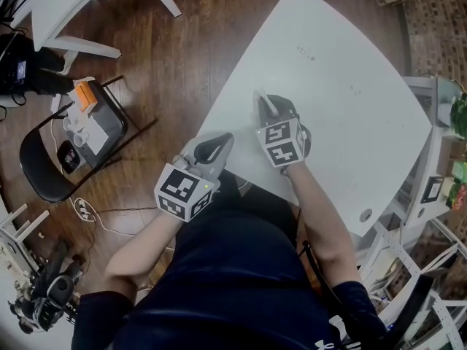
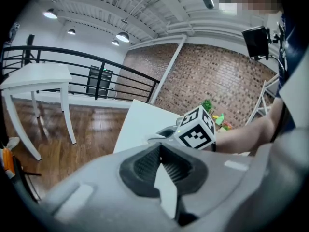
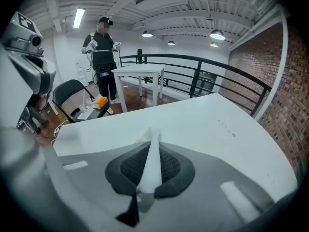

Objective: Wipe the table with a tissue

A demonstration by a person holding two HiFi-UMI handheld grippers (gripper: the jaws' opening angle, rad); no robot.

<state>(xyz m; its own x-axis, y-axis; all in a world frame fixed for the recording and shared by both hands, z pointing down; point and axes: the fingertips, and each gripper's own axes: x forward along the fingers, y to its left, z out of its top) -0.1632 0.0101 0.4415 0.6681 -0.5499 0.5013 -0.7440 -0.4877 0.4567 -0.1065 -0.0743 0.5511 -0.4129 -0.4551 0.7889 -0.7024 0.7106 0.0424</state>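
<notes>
The white table [image 1: 343, 137] fills the middle of the head view. My right gripper [image 1: 263, 104] is over its near-left part, pointing down at the top. It is shut on a white tissue [image 3: 150, 166], which sticks out past the pads as a thin crumpled strip. A few small brownish spots [image 3: 227, 126] mark the table further out. My left gripper [image 1: 221, 144] hovers at the table's near edge, beside the right one, its jaws shut. A white sliver [image 2: 166, 190] shows between its pads; I cannot tell what it is.
A black folding chair [image 1: 51, 166] with an orange item and small objects stands left on the wooden floor, cables beside it. Another white table [image 1: 73, 6] is at the top left. A white metal rack [image 1: 430, 188] borders the table's right side. A person [image 3: 102, 52] stands far off.
</notes>
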